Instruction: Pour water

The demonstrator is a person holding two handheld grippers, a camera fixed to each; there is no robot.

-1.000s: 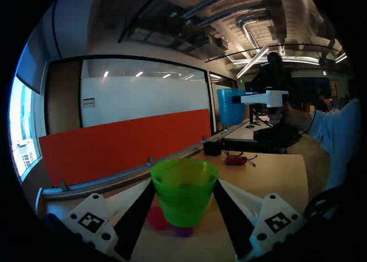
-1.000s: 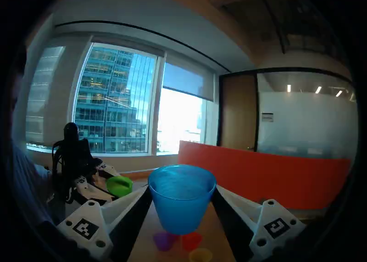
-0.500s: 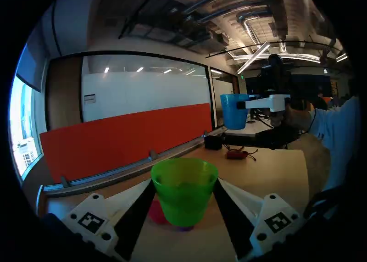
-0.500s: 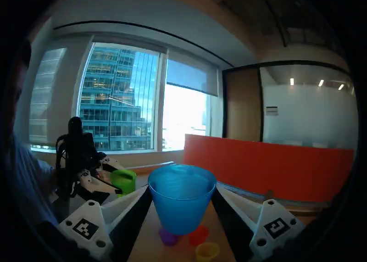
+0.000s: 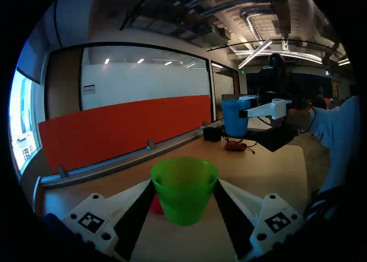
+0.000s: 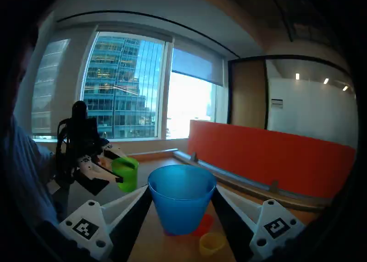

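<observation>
— Anything hard to make out?
— The wall sign (image 5: 90, 89) is too small to read, and a red cup (image 5: 156, 206) is half hidden behind the green cup (image 5: 184, 200).
— And the grips?
— The left gripper (image 5: 183, 185) is clamped on the green cup above the table (image 5: 270, 165). The right gripper (image 6: 182, 188) is clamped on the blue cup (image 6: 182, 209). Both cups are upright.
</observation>
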